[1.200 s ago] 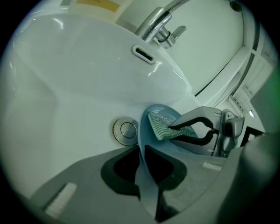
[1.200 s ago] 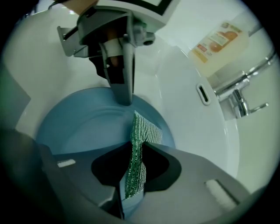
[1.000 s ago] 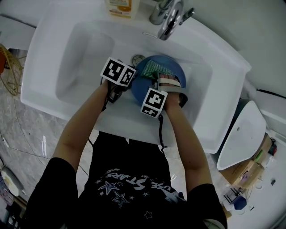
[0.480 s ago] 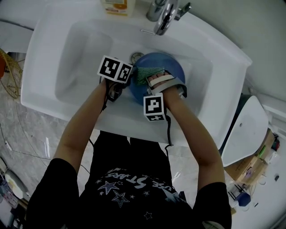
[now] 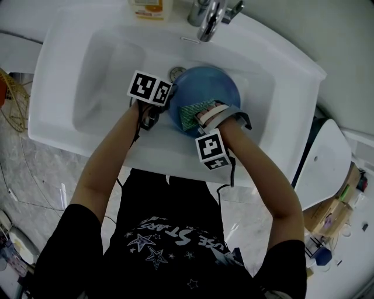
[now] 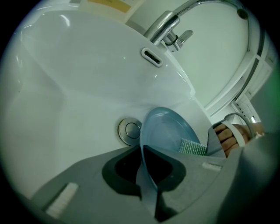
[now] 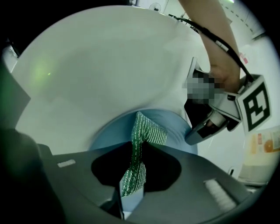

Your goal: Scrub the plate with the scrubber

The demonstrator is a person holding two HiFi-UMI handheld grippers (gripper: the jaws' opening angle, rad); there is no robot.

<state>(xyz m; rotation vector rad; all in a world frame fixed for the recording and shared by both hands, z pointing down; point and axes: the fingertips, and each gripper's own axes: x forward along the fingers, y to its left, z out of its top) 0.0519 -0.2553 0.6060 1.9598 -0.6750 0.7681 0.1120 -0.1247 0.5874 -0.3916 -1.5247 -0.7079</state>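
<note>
A round blue plate stands tilted in the white sink, over the drain. My left gripper is shut on the plate's left rim; in the left gripper view the plate runs edge-on between the jaws of the left gripper. My right gripper is shut on a green scrubber, which lies against the plate's near side. In the right gripper view the scrubber hangs between the jaws of the right gripper, its tip on the plate.
A chrome faucet rises at the sink's back edge, with an orange-labelled bottle to its left. The drain plug sits just left of the plate. A white toilet lid and clutter lie to the right.
My right gripper has drawn the scrubber from the plate's upper middle down toward its near edge. The left gripper has kept hold of the plate's rim, nearly still.
</note>
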